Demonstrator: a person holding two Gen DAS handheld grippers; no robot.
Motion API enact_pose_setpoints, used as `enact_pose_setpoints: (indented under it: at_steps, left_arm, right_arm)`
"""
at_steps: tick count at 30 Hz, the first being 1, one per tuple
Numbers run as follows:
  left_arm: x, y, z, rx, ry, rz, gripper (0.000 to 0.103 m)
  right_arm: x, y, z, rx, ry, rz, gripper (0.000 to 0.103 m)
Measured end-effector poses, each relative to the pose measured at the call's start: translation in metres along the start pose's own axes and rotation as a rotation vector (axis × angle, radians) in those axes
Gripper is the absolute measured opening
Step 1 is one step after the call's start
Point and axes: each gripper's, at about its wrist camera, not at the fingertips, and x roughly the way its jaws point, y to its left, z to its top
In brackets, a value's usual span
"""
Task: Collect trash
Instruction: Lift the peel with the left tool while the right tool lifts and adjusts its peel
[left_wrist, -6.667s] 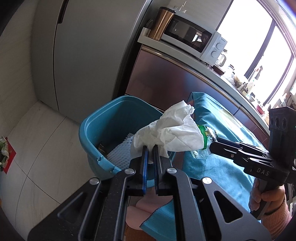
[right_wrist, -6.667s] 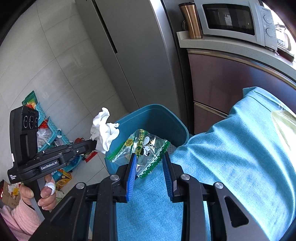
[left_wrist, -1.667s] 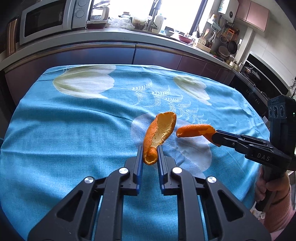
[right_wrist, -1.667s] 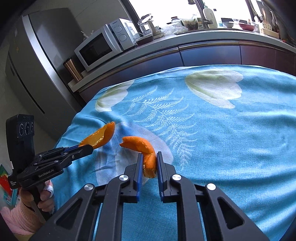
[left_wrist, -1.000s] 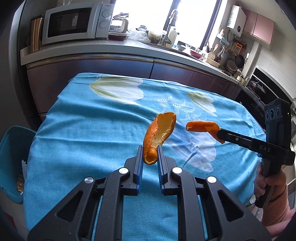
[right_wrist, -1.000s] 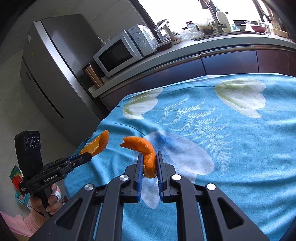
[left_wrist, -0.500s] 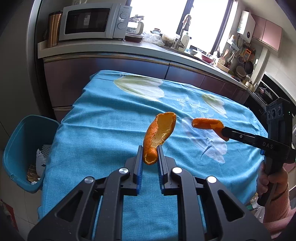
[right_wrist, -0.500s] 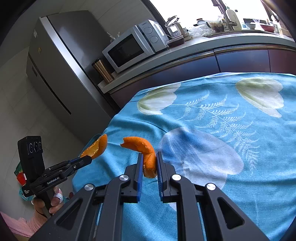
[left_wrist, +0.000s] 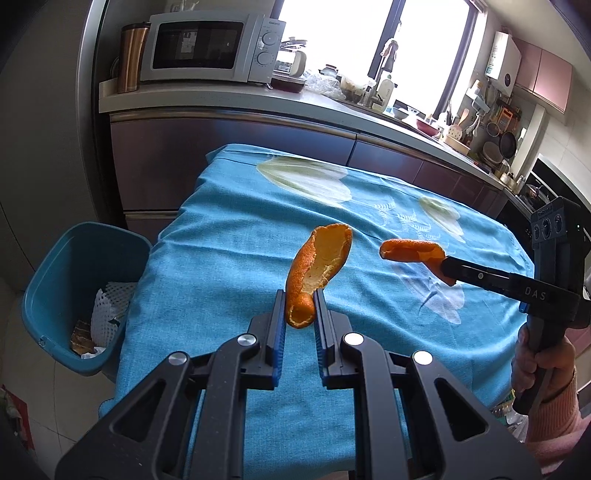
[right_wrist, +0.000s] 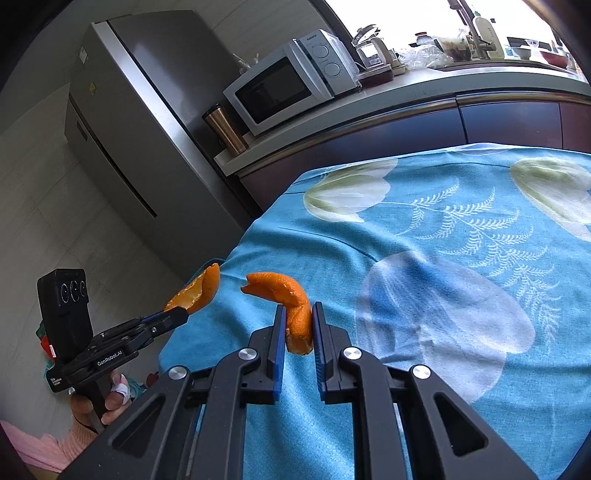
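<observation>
Left gripper (left_wrist: 300, 308) clamps long orange peel (left_wrist: 317, 269), held above blue tablecloth (left_wrist: 221, 258). Right gripper (right_wrist: 298, 319) clamps curled orange peel (right_wrist: 286, 295), just right of the first. Teal bin (left_wrist: 70, 258) on floor, left of table, holding paper scraps.

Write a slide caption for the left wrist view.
Left hand-held gripper pinches an orange peel above the blue tablecloth, teal bin at left.
</observation>
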Motion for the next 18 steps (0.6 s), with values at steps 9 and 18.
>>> enact_pose_setpoints:
  at_steps: [9,18]
  left_arm:
    - [-0.009,0.014,-0.001,-0.024,-0.012,0.023,0.015]
    - [-0.017,0.027,-0.002,-0.041,-0.023,0.043,0.015]
  right_arm:
    - [0.008,0.010,0.001,-0.015,0.012,0.015,0.013]
    - [0.019,0.020,0.003,-0.033,0.024,0.034,0.013]
